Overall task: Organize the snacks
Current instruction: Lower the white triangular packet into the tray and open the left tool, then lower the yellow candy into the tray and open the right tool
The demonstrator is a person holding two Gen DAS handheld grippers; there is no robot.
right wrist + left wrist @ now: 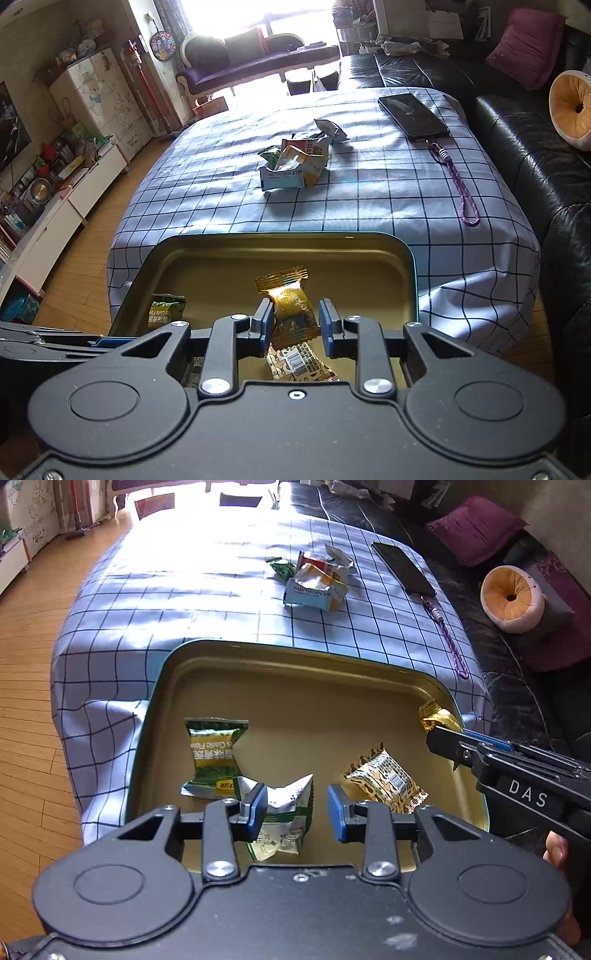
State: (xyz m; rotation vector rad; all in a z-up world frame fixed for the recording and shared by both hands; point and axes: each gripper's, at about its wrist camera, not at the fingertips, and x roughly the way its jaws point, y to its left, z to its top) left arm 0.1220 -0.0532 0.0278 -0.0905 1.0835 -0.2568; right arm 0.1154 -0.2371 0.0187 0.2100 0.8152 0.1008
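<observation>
Snacks are split between two spots on the checked cloth [184, 609]. A loose pile [317, 579] of wrappers and a small box sits far out on the cloth. The rest are in the tin [295, 646], which stands at the near edge, green outside and gold inside.

Three packets lie on the tin's floor. A green packet [214, 757] is at the left, and a brown packet [384, 779] with a barcode is at the right. A white packet [288, 812] with green print is nearest, crumpled, between the two.

The left gripper [296, 810] points down into the tin over that white packet. Its jaws are apart: one pad is at the packet's edge, the other stands clear of it with tin floor showing between, so nothing is pinched.

The right gripper [295, 321] has its jaws closed on a gold packet [291, 314]. Both pads press its sides and its crimped top sticks out past the fingertips. From the left camera, that packet hangs by the tin's right rim, above the floor, with the brown packet lying below and nearer.

Far right on the cloth lies a phone [402, 568], face up, with a purple strap [450, 638] trailing toward the near edge. A black sofa [517, 129] runs along the right side.
</observation>
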